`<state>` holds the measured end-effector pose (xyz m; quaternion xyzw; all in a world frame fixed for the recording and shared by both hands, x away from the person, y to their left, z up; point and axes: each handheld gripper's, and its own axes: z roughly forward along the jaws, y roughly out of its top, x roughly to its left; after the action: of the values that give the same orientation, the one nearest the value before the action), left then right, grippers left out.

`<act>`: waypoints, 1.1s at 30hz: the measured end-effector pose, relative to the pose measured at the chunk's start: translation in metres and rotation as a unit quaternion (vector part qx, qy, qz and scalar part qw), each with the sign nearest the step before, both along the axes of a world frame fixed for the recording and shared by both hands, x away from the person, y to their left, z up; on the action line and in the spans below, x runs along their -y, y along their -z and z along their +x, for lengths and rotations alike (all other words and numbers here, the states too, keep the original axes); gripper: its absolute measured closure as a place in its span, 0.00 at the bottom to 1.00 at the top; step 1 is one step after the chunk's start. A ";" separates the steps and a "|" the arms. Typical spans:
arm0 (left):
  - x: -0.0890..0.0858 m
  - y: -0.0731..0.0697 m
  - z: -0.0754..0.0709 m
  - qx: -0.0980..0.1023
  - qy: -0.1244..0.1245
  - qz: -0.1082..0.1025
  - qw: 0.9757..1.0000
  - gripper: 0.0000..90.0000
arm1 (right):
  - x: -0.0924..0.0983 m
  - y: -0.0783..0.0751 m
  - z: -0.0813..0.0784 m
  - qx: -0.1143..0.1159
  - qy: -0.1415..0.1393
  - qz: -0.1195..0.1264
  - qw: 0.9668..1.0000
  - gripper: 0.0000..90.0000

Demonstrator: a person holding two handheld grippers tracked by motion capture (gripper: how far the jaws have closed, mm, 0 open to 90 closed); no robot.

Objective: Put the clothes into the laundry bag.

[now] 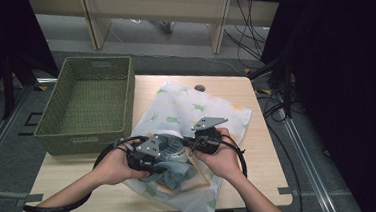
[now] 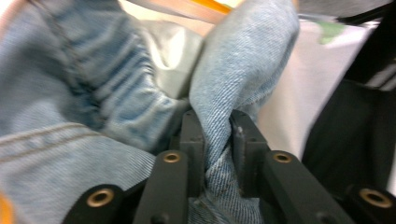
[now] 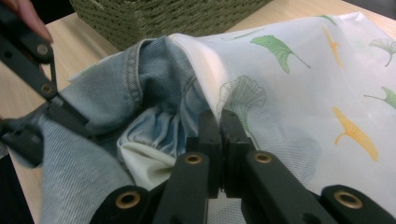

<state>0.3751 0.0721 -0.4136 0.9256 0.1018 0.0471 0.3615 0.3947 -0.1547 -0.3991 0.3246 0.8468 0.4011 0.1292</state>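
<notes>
My left gripper clamps denim garment, right gripper pinches bag mouth — denim half in, rest still outside.

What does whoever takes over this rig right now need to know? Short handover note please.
Left gripper: fingers shut on a fold of the denim garment.
Right gripper: fingers shut on the edge of the leaf-print mesh bag, holding its mouth.
Both sit at the table's near edge; woven basket stands at far left.
Done: both grips set, denim partly in the bag's mouth.
Left: probably finish moving the denim through the mouth, then release.
</notes>
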 end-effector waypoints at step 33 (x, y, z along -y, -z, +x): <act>0.019 -0.019 0.016 0.084 -0.102 -0.079 0.988 0.91 | -0.010 -0.041 -0.018 0.060 -0.021 0.059 0.996 1.00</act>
<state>0.3906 0.0532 -0.3941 0.8720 0.1681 0.1529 0.4337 0.3765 -0.1444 -0.3584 0.2892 0.8189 0.4721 0.1516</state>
